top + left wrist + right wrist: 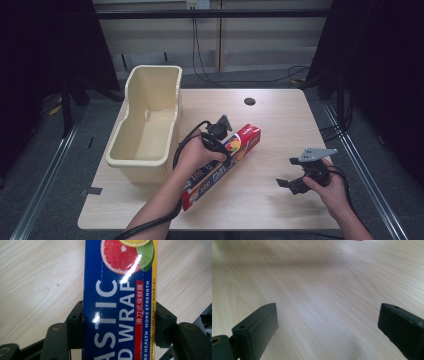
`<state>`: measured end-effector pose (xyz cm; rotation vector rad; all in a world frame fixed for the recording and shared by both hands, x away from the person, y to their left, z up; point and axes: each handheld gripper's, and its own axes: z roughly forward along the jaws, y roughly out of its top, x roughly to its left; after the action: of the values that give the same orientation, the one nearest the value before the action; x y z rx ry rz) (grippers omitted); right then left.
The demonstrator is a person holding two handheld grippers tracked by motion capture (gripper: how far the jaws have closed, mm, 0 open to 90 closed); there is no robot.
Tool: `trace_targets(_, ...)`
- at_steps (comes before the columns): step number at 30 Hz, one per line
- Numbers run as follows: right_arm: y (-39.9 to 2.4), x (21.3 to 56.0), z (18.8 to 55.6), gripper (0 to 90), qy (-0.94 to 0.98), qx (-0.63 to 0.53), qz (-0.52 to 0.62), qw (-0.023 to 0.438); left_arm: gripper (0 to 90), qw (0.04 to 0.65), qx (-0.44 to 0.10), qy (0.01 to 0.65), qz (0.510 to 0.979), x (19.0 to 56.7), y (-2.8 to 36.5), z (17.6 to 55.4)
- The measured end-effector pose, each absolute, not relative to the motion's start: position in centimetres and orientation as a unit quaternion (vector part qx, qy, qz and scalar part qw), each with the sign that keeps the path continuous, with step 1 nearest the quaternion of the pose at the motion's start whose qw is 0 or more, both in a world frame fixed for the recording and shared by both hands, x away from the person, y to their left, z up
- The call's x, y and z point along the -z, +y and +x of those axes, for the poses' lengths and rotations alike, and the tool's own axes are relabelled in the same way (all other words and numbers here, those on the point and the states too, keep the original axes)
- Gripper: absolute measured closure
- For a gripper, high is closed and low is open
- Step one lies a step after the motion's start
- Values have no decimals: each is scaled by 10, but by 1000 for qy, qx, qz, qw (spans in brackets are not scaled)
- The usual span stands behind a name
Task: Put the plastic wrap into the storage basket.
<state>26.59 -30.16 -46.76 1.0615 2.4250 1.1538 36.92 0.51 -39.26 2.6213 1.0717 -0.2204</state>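
Note:
A long plastic wrap box (222,165), blue with red ends and fruit pictures, lies slantwise over the middle of the table. My left gripper (220,150) is shut across its width near the middle. In the left gripper view the box (120,300) runs up between the jaws, and both pads (76,322) press on its sides. My right gripper (292,184) rests low over the table at the right, apart from the box, jaws wide open. In the right gripper view its pads (258,327) stand far apart over bare wood.
A cream plastic tub (147,125), with nothing in it, stands at the left of the wooden table (280,115). A dark round grommet (249,101) sits near the far edge. Cables trail on the floor behind.

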Motion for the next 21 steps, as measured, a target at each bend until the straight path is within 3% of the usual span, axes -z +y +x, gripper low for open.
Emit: trace_targets(21, -303, 466, 265, 31, 832, -398, 365, 131, 403, 160, 80, 397, 900, 350, 25, 379)
